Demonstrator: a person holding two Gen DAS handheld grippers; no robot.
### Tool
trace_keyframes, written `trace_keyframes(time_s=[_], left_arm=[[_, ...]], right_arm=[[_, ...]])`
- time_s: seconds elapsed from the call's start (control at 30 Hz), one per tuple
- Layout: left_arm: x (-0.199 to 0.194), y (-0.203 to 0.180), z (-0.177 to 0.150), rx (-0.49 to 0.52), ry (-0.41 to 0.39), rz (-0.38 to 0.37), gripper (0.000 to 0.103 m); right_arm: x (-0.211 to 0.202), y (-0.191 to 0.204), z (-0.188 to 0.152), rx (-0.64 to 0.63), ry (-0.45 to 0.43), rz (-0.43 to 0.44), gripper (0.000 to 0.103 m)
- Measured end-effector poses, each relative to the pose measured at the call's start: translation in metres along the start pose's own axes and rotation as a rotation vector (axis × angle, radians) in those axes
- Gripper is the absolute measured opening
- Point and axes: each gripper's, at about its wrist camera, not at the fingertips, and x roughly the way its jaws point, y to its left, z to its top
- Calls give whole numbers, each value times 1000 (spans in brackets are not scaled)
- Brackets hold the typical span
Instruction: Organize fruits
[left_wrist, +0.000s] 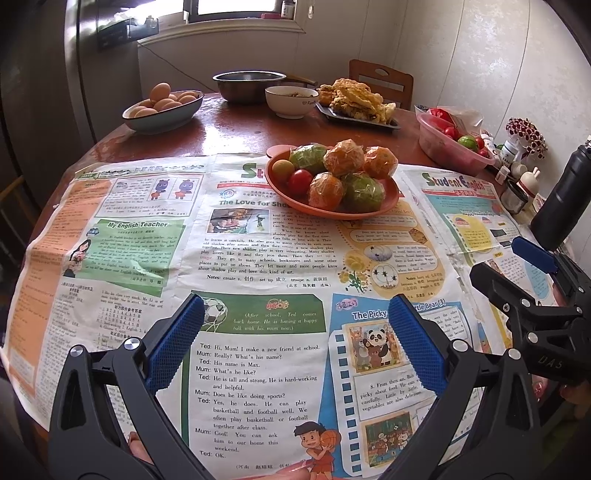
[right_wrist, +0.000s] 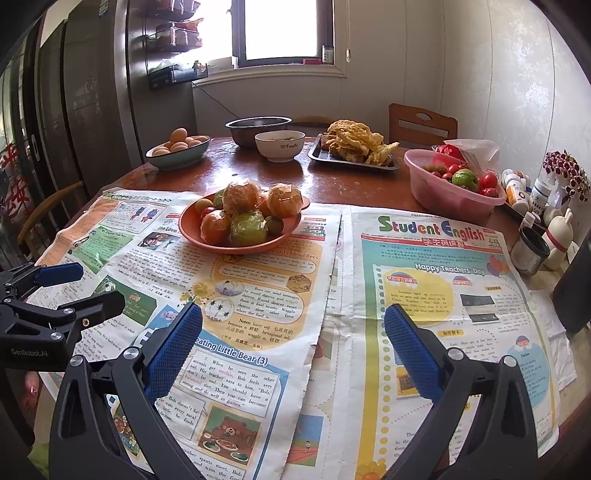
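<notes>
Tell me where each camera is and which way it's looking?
Left wrist: sits on the left tool, looking across the newspaper at the fruit plate; its own open blue fingers show, the right tool at its right edge.
Right wrist: sits on the right tool, facing the same way; its open fingers show, the left tool at its left edge.
Both share the fruit plate, egg bowl and pink basin.
</notes>
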Motion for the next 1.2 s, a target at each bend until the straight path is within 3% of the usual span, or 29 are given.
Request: trace_keyframes(time_s=[1.2], left_arm=[[-1, -1, -3, 7, 9, 17, 94]], right_arm=[[-2, 2, -1, -7, 3, 3, 99]])
